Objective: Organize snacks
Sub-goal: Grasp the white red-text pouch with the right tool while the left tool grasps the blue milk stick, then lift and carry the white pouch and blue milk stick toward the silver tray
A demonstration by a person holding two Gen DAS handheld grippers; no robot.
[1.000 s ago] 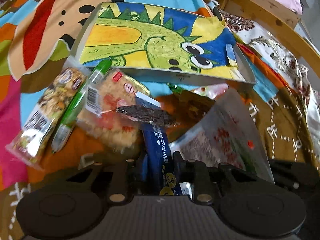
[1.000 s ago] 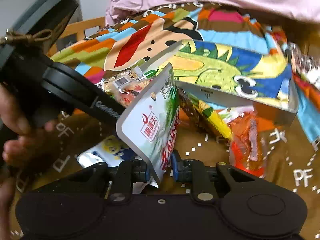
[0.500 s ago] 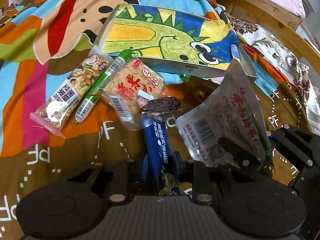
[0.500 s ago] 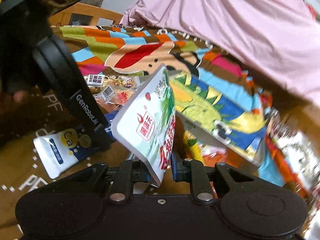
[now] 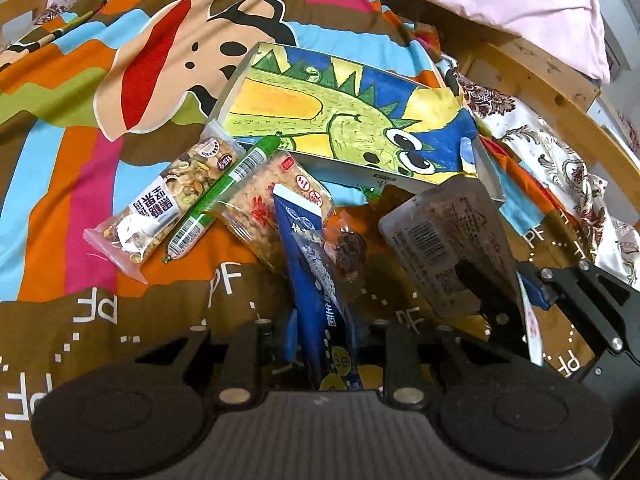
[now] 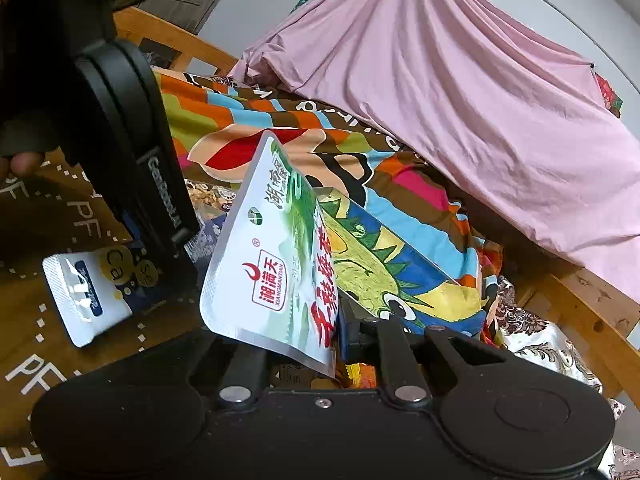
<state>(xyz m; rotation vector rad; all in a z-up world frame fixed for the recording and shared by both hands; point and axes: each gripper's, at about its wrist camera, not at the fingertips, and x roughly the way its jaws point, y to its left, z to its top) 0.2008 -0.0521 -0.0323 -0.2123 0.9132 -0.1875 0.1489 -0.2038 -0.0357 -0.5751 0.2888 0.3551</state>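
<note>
The right gripper (image 6: 334,344) closing on a white pouch (image 6: 276,264), the left gripper (image 5: 320,344) clamping a blue packet (image 5: 316,296) (over a cartoon-print bedspread (image 5: 72,120)).

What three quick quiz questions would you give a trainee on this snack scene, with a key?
1. True or false: the left gripper is empty.
2. What lies between the nut bar and the cracker pack? A) a green stick B) a spoon C) a bottle
3. What is in the right gripper?

Key:
1. False. Its jaws are shut on a blue packet.
2. A.
3. A white-and-green pouch. The jaws are closing, with the pouch pinched between them.
</note>
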